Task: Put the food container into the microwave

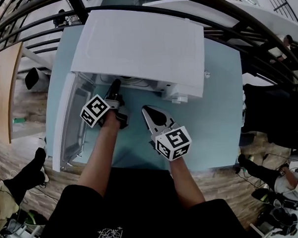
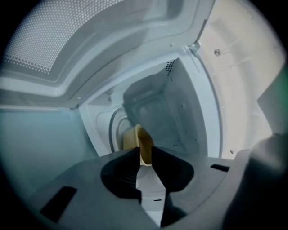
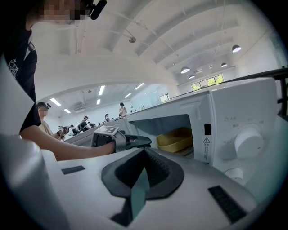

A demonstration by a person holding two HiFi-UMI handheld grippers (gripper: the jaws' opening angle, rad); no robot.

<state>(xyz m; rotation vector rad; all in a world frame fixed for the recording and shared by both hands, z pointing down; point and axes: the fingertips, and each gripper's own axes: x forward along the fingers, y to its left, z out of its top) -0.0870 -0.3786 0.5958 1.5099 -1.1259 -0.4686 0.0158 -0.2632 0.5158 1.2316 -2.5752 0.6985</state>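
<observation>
Left gripper view: our left tongs [image 2: 145,155] pinch the food container [image 2: 133,138] by its rim.
Right tongs [image 3: 144,152]: pressed together, empty, above the surface [image 1: 215,108].
Food container: inside the microwave [image 2: 180,112] cavity.
Release: we settle it flat, then spread and withdraw straight, clear of the door [image 1: 70,124].

Lt blue table [image 1: 221,88], black railing [image 1: 78,9] behind, wood floor [image 1: 22,144] at left, ppl in bkgd [image 3: 122,109], ceiling lamps [image 3: 185,70]
</observation>
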